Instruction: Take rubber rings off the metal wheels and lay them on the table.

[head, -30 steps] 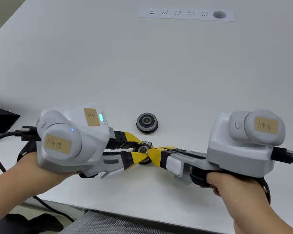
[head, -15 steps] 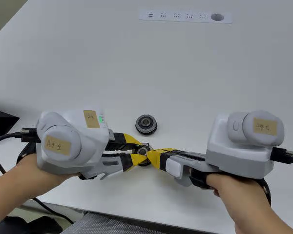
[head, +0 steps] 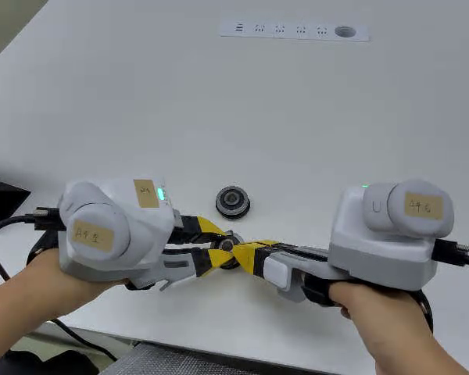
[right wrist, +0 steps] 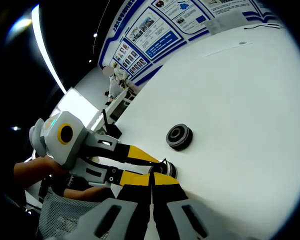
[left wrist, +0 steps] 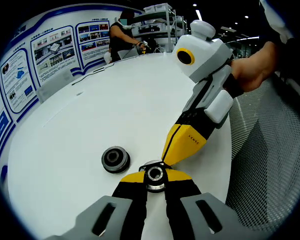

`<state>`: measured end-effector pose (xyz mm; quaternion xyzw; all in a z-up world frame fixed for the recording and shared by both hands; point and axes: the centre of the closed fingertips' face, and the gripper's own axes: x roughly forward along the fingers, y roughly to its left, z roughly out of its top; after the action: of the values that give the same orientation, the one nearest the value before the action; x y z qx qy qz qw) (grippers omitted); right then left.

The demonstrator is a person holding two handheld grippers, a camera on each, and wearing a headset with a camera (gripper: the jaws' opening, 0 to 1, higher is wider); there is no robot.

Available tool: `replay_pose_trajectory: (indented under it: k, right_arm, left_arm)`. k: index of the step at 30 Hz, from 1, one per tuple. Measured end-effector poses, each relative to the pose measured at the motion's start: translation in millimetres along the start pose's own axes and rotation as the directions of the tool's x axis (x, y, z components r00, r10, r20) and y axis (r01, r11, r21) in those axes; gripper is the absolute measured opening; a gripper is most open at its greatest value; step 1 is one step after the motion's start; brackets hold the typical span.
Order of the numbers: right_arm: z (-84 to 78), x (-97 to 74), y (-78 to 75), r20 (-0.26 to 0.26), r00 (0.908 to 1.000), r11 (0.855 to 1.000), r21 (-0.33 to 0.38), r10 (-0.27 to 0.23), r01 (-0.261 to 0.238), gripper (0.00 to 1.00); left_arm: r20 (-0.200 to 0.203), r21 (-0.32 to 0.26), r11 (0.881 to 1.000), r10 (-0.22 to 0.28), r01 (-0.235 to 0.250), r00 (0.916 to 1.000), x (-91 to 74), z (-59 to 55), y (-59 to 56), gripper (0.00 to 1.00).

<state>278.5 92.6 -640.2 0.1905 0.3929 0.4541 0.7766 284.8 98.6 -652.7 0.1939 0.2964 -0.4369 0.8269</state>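
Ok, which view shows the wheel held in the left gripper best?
The left gripper view: the held wheel faces the camera, hub visible, between the jaws of the left gripper. In the head view the wheel is mostly covered by jaws; the right gripper view shows the wheel partly behind jaw tips.

Second wheel (head: 233, 201) just beyond jaws

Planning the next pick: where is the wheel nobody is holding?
In the head view the free wheel lies on the table just beyond the crossed tongs, apart from the held wheel in the left gripper.
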Motion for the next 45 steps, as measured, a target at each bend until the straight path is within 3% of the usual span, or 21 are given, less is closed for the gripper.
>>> replay_pose_trajectory:
  k: [11,16,20,29,45]
  right_arm:
    - [0.1,-2.7,6.2,0.017,0.9995,0.997,0.074,0.025,-0.026,0.01]
    - [0.0,-1.7,4.7,0.019,0.9996,0.996,0.084,0.020,-0.022,0.01]
    - [-0.1,0.2,4.1,0.014,0.9998,0.996,0.088,0.014,-0.015,0.01]
    - [-1.0,2.4,2.0,0.008,1.0000,0.994,0.107,0.003,-0.004,0.01]
    - [5.7,3.3,9.6,0.030,0.9990,0.992,0.125,0.031,-0.035,0.01]
  left_arm:
    - [-0.004,0.006,1.000,0.008,-0.008,1.0000,-0.2,0.1,0.3,0.13]
    - [0.000,0.001,1.000,0.016,-0.016,0.9999,-0.7,0.0,0.1,0.13]
    - [-0.018,0.043,0.999,0.010,-0.009,0.9998,-0.8,1.3,-0.7,0.13]
    - [-0.024,0.054,0.999,0.010,-0.009,0.9997,-1.3,2.3,-0.6,0.14]
    - [0.029,-0.034,0.998,0.056,-0.055,0.9980,-20.5,7.0,7.7,0.18]
